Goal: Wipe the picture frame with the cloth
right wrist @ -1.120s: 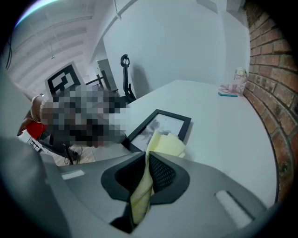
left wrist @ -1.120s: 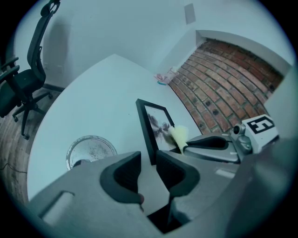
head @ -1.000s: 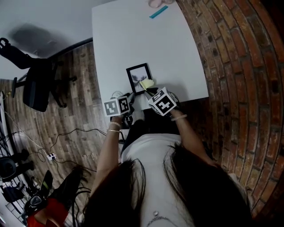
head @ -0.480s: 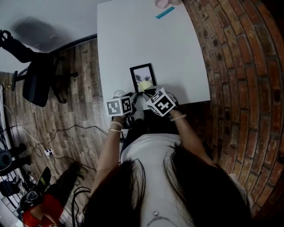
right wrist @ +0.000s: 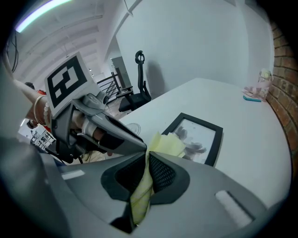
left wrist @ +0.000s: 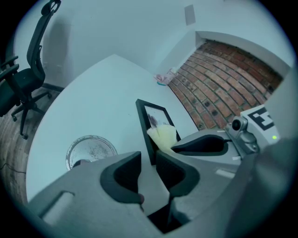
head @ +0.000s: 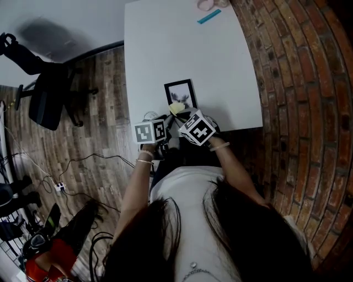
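A black picture frame [head: 181, 92] with a grey print lies flat near the front edge of the white table [head: 165, 44]. My left gripper [left wrist: 148, 160] is shut on the frame's [left wrist: 156, 116] near left corner, and the black edge fills the gap between its jaws. My right gripper [right wrist: 145, 160] is shut on a pale yellow cloth [right wrist: 167, 144], which sticks out past the jaws. The cloth [head: 176, 108] rests on the near edge of the frame [right wrist: 198, 135]. In the left gripper view the cloth [left wrist: 164, 136] sits just ahead of the right gripper's fingers.
A round clear glass dish [left wrist: 90, 151] stands on the table left of the frame. A teal object [head: 209, 17] and a pink one [head: 205, 4] lie at the far end. A brick wall [head: 298, 82] runs along the right. An office chair [head: 47, 99] and cables are on the wooden floor at left.
The right gripper has carried the cloth leftward along the frame's near edge, from its right part toward the left. The left gripper has stayed at the frame's corner.
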The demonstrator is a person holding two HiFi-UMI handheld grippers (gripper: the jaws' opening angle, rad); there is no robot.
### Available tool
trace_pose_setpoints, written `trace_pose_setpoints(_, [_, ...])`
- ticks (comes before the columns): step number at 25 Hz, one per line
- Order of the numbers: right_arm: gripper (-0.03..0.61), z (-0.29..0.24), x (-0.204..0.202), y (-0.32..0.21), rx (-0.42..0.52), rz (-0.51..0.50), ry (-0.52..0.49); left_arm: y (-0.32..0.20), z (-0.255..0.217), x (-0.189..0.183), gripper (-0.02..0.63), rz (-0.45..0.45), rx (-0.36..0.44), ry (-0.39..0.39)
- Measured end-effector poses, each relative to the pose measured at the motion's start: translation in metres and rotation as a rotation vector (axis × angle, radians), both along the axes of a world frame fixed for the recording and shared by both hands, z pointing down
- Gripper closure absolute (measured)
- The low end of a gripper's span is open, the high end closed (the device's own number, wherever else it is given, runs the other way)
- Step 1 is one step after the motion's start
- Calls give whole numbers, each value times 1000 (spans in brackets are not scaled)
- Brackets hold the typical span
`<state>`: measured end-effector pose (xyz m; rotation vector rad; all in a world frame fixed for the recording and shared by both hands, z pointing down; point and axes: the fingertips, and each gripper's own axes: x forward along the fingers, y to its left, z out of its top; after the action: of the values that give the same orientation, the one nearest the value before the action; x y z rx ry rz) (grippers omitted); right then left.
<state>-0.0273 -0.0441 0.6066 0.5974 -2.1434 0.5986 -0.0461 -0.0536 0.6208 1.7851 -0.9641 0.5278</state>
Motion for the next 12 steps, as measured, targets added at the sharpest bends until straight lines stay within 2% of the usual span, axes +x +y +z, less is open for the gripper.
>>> trace_pose_setpoints(8, [549, 0, -4, 1, -15, -23, 1, 0, 0, 1, 509, 8, -2, 4])
trace_pose_setpoints(12, [549, -9, -6, -7, 6, -18, -27, 0, 0, 1, 511, 8, -2, 6])
